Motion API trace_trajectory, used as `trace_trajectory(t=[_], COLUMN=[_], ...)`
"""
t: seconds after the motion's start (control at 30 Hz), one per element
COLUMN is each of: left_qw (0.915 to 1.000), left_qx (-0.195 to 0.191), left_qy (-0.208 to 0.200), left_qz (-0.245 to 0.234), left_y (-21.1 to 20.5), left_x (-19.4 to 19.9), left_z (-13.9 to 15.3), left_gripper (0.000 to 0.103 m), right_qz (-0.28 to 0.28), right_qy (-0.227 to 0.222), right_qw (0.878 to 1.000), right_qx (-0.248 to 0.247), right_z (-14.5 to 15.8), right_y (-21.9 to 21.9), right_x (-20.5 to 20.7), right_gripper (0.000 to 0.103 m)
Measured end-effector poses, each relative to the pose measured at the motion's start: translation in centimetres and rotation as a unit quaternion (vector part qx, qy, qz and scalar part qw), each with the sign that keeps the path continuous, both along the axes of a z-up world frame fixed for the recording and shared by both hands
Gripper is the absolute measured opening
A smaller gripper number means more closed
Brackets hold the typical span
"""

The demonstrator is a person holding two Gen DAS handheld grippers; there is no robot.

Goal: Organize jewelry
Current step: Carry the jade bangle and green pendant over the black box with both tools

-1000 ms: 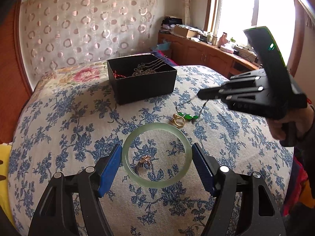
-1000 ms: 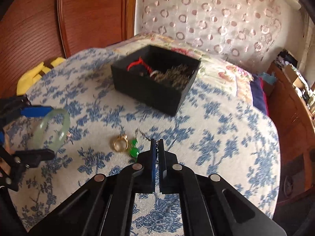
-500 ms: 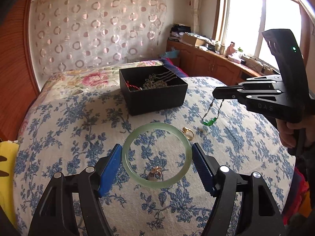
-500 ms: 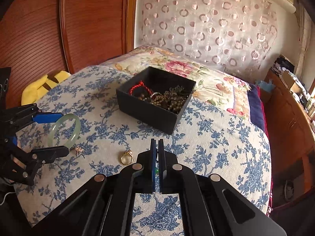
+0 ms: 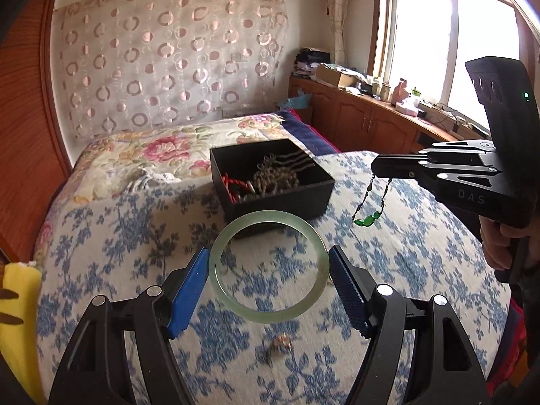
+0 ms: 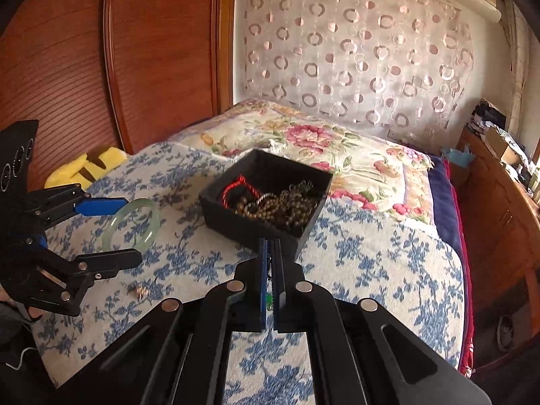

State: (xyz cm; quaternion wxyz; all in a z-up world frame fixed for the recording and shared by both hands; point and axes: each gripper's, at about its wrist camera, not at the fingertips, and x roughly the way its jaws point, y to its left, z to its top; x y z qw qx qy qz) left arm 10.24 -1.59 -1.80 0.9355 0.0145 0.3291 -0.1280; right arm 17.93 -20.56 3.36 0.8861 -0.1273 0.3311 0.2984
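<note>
Left wrist view: left tongs (image 5: 268, 270) hold bangle (image 5: 236, 307) level above bedspread (image 5: 101, 236).

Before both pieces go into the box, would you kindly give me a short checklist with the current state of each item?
1. Left tool grips the pale green jade bangle across its width: ok.
2. Right tool pinches the dark chain necklace with green stones; it hangs free: ok.
3. Open black square box is uncovered, with room left: ok.
4. Necklace clear of the box rim: cannot tell.
5. Small gold trinket remains on the blue floral bedspread: not ok.
</note>
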Motion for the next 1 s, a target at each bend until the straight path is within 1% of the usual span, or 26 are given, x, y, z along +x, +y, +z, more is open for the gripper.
trace_trajectory(t=[0.27, 0.4, 0.53, 0.67, 0.77, 0.93, 1.0], left_qw=[1.0000, 1.0000, 1.0000, 1.0000, 1.0000, 0.9999, 0.9998], left_qx=[0.003, 0.002, 0.002, 0.006, 0.006, 0.009, 0.009], left_qy=[-0.006, -0.006, 0.000, 0.003, 0.006, 0.007, 0.008], left_qz=[0.003, 0.001, -0.002, -0.002, -0.004, -0.011, -0.014], left_y=[0.2, 0.4, 0.5, 0.5, 0.4, -0.1, -0.4], left_x=[3.1, 4.8, 7.0, 8.9, 10.3, 12.0, 12.6], left_z=[1.6, 2.2, 2.3, 2.3, 2.3, 2.2, 2.1], left_gripper=[0.069, 0.069, 0.069, 0.069, 0.069, 0.069, 0.069], right_qz=[0.007, 0.012, 0.021, 0.025, 0.026, 0.017, 0.012], right_qy=[-0.019, -0.015, 0.003, 0.029, 0.041, 0.049, 0.046], right_qw=[1.000, 0.999, 0.999, 0.998, 0.998, 0.997, 0.998], right_qx=[0.022, 0.038, 0.043, 0.047, 0.044, 0.051, 0.050], right_z=[2.1, 2.6, 1.5, -0.7, -1.9, -2.3, -2.2], right_y=[0.6, 1.0, 1.8, 2.5, 2.9, 2.5, 2.1], right_x=[3.4, 5.9, 7.8, 9.1, 9.5, 9.9, 9.9], right_gripper=[0.003, 0.003, 0.003, 0.003, 0.003, 0.004, 0.004])
